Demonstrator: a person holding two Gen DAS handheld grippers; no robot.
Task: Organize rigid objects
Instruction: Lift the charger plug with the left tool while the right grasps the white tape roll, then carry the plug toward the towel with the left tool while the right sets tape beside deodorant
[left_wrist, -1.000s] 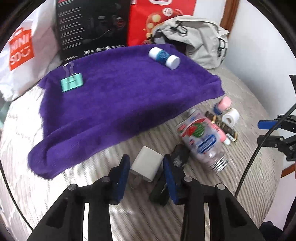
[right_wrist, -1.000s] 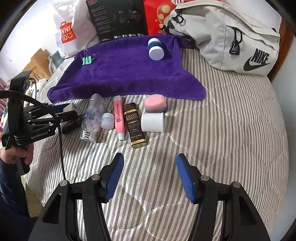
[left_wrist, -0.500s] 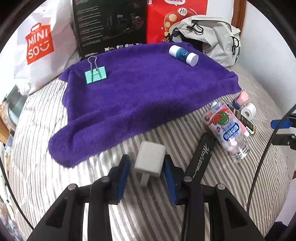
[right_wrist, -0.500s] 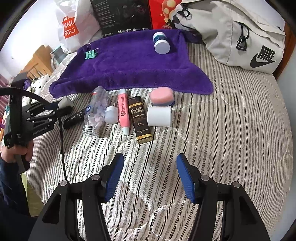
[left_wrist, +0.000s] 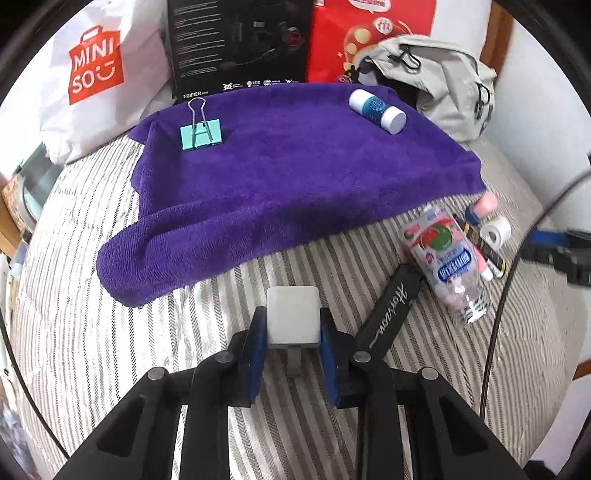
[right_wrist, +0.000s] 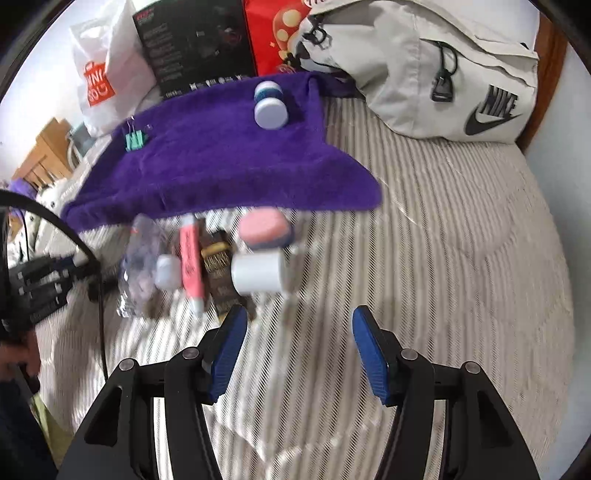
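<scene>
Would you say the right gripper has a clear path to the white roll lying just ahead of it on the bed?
Probably yes: the right gripper is open and empty, and only bare striped bedding separates it from the white roll, though the brown bottle lies close beside.

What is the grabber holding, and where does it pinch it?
The left gripper pinches the white charger plug by its two flat sides. The right gripper is open, holding nothing.

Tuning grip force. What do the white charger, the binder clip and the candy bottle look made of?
Charger, held in the left gripper: smooth matte white shell, likely hard plastic; a grey prong shows underneath.
Binder clip: teal painted body with shiny wire handles, probably metal.
Candy bottle: clear glossy wall with the pink pieces showing through, probably plastic.
</scene>
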